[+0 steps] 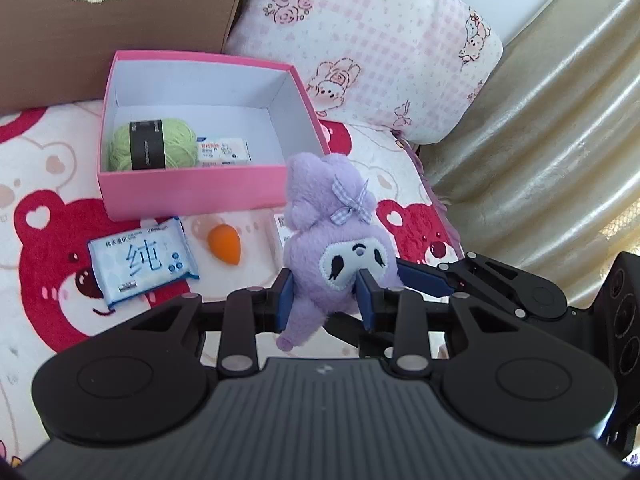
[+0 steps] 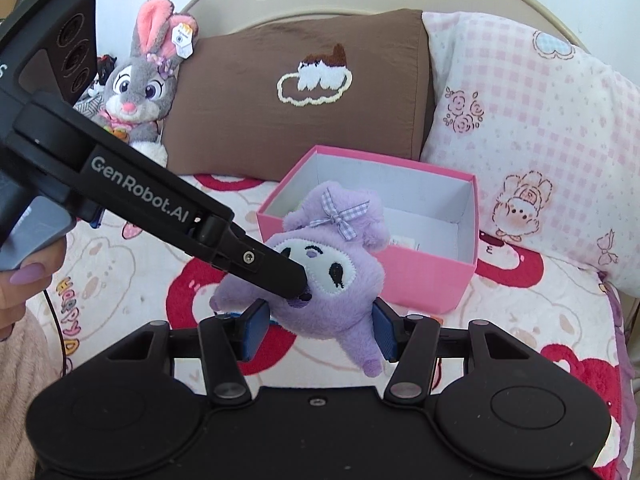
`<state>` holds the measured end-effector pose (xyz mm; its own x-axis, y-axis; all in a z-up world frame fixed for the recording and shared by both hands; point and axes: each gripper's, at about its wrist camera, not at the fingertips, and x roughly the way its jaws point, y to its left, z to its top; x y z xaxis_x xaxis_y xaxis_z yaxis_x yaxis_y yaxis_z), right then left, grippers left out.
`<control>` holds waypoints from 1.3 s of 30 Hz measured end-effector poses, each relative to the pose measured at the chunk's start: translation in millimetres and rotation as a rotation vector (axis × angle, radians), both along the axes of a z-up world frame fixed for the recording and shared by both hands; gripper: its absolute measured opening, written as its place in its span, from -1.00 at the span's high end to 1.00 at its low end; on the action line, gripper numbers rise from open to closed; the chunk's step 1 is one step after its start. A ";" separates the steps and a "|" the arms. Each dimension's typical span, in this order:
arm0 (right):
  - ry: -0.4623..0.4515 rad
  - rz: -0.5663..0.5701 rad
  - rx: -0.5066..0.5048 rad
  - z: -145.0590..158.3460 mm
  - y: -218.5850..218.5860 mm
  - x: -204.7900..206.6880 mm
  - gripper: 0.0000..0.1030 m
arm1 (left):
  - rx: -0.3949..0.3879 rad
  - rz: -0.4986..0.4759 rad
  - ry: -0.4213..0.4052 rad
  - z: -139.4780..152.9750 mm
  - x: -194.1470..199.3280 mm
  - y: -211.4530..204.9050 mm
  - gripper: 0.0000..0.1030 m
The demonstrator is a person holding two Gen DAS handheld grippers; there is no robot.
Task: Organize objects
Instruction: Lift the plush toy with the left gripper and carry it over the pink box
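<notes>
1. Both grippers are on one purple plush toy [image 1: 340, 248], held up off the bed, just in front of the pink box [image 1: 188, 194].
2. Left gripper [image 1: 326, 300]: blue pads pinched tight on the plush's lower body, squeezing the fur in; closed on it.
3. Right gripper [image 2: 318, 330]: jaws wider apart, pads pressed on both sides of the same plush's body; gripping it too. In the right wrist view the left gripper's finger crosses the toy's white face.
4. Plush has a checked lilac bow [image 1: 352, 200] on its head, a stubby leg hanging down near the left gripper's body.
5. Pink box sits open on the bear-print blanket [image 1: 48, 240], white inside. In it, at the left: green yarn ball [image 1: 154, 144] w/ black band, small white packet [image 1: 224, 152] touching it on the right.
6. On the blanket, near side of the box: blue wet-wipes pack [image 1: 142, 260], orange makeup sponge [image 1: 225, 245] just right of it, then a white box mostly hidden behind the plush.
7. Far side: brown pillow [image 2: 296, 84], pink checked pillow [image 2: 528, 120] to its right, grey bunny plush [image 2: 136, 92] to its left.
8. A hand [image 2: 20, 284] w/ lilac nails holds the left gripper's handle.
</notes>
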<state>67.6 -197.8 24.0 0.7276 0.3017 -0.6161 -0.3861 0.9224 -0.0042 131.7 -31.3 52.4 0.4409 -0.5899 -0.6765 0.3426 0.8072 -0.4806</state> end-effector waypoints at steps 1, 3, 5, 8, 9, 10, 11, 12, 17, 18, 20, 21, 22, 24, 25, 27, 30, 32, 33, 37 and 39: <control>-0.003 0.000 0.006 2.6 0.2 2.0 -0.16 | 0.005 0.001 -0.003 3.6 1.9 -0.1 0.38; -0.005 -0.003 0.018 7.3 -0.5 7.6 -0.16 | 0.015 0.006 -0.011 11.7 6.9 -0.6 0.38; -0.005 -0.009 0.031 11.8 -1.3 13.9 -0.16 | 0.026 0.008 -0.019 18.5 12.4 -1.9 0.38; 0.003 -0.020 0.052 17.4 -3.1 24.8 -0.16 | 0.035 0.014 -0.024 26.8 22.5 -3.6 0.38; 0.005 -0.023 0.057 18.9 -2.8 28.3 -0.16 | 0.037 0.016 -0.027 28.8 25.8 -4.2 0.37; 0.007 -0.027 0.062 20.6 -2.6 32.1 -0.16 | 0.037 0.018 -0.027 30.3 29.0 -5.0 0.37; 0.008 -0.029 0.065 22.3 -2.4 35.3 -0.16 | 0.038 0.019 -0.030 32.7 32.6 -5.3 0.37; 0.006 -0.032 0.067 23.9 -2.2 38.4 -0.16 | 0.039 0.020 -0.034 34.6 35.4 -5.6 0.37; 0.000 -0.050 0.078 32.1 -1.5 53.6 -0.16 | 0.033 0.025 -0.048 43.5 52.2 -7.3 0.37; 0.001 -0.053 0.081 33.0 -1.2 56.5 -0.16 | 0.032 0.028 -0.050 44.5 55.8 -8.2 0.37; 0.000 -0.058 0.083 32.9 -1.7 63.0 -0.16 | 0.034 0.032 -0.054 46.3 63.2 -10.2 0.37; -0.002 -0.060 0.085 32.2 -2.1 66.9 -0.16 | 0.033 0.035 -0.056 46.7 67.4 -11.0 0.37; -0.001 -0.062 0.088 31.0 -2.4 71.3 -0.16 | 0.034 0.037 -0.057 46.8 71.5 -11.8 0.37; 0.008 -0.065 0.099 27.1 -3.3 81.1 -0.16 | 0.038 0.048 -0.055 45.6 81.4 -13.9 0.37; 0.016 -0.063 0.097 25.1 -3.5 87.2 -0.16 | 0.041 0.050 -0.053 44.6 86.5 -15.4 0.37; 0.027 -0.063 0.088 20.7 -3.8 99.6 -0.16 | 0.035 0.061 -0.043 40.9 99.2 -18.6 0.37; 0.048 -0.057 0.088 18.1 -8.9 123.1 -0.16 | 0.029 0.077 -0.041 35.8 118.9 -22.8 0.37; 0.061 -0.050 0.080 17.2 -13.2 140.0 -0.16 | 0.021 0.083 -0.039 31.2 134.3 -25.3 0.37; 0.067 -0.049 0.076 16.4 -14.9 148.1 -0.16 | 0.014 0.089 -0.036 28.5 140.9 -26.1 0.37; 0.076 -0.061 0.060 4.8 -18.6 174.7 -0.16 | -0.005 0.103 -0.024 11.9 168.7 -31.0 0.37; 0.069 -0.077 0.071 -8.7 -21.8 183.1 -0.16 | -0.016 0.109 -0.006 -0.5 181.7 -32.2 0.37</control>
